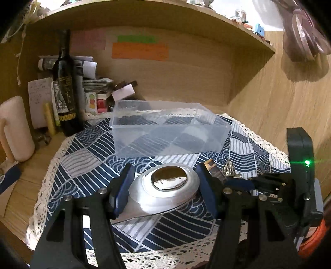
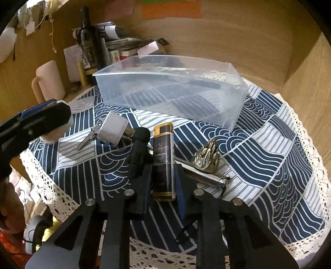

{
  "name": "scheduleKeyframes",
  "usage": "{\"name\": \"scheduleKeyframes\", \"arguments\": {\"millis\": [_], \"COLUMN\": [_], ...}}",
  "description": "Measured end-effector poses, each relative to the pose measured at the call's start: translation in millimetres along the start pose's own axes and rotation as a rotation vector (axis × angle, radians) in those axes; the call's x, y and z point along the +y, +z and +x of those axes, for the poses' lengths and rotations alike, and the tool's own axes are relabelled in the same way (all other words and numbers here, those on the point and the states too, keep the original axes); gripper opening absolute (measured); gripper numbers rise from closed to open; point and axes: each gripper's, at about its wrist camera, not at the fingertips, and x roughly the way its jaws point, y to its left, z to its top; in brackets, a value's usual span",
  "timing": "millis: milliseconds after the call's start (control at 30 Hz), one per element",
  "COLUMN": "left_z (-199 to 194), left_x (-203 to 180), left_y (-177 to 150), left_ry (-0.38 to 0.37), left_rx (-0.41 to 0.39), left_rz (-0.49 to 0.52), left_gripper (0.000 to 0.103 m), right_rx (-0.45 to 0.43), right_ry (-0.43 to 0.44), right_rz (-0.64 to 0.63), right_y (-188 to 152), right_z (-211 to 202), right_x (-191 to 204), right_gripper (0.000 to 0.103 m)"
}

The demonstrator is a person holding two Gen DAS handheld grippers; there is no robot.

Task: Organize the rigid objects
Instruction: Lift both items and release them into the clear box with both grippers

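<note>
A black-and-gold lighter (image 2: 163, 161) stands clamped between the blue pads of the right hand-held gripper (image 2: 162, 180), held above a surface (image 2: 300, 51) of pale wood covered by a navy wave-patterned cloth (image 2: 269, 155) with a lace border. Just beside the lighter lie a brass flame-shaped ornament (image 2: 205, 158) and a slim metal cylinder (image 2: 206, 178); to the other side sit a black foam-tipped object (image 2: 139, 153), a white plug adapter (image 2: 112, 130) and a key (image 2: 89, 138). Beyond them, toward the back of the cloth, a clear plastic box (image 2: 171, 91) rests open-topped with nothing visible inside.

The left hand-held gripper (image 1: 163, 186) has its jaws spread wide on either side of a shiny round metal disc (image 1: 165, 186); whether the pads touch the disc's rim cannot be told.

Behind the box, a dark wine bottle (image 1: 66, 87) stands upright against the wooden back panel, with stacked papers (image 1: 91, 70) near it and a pink mug (image 1: 15, 128) at the left edge. A wooden shelf (image 1: 186, 18) overhangs the nook, and a side wall closes it on the right. Orange and green sticky notes (image 1: 140, 49) mark the back panel. Bare cloth lies open to the right of the ornament.
</note>
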Motion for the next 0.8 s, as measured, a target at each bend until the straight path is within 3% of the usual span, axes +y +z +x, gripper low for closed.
{"name": "scheduleKeyframes", "arguments": {"millis": [233,567,800], "left_z": [-7,4,47], "left_x": [5,5,4], "left_y": [20,80,124], "left_ry": [0.013,0.024,-0.011], "left_rx": [-0.036,-0.104,-0.026], "left_rz": [-0.002,0.045,0.051], "left_gripper": [0.061,0.061,0.061], "right_rx": [-0.084,-0.245,-0.279], "right_ry": [0.014,-0.017,-0.028], "right_rz": [0.013,0.025,0.008], "right_y": [14,64,105], "right_z": [-27,-52,-40], "right_x": [-5,-22,-38], "right_gripper": [0.019,0.019,0.019]}}
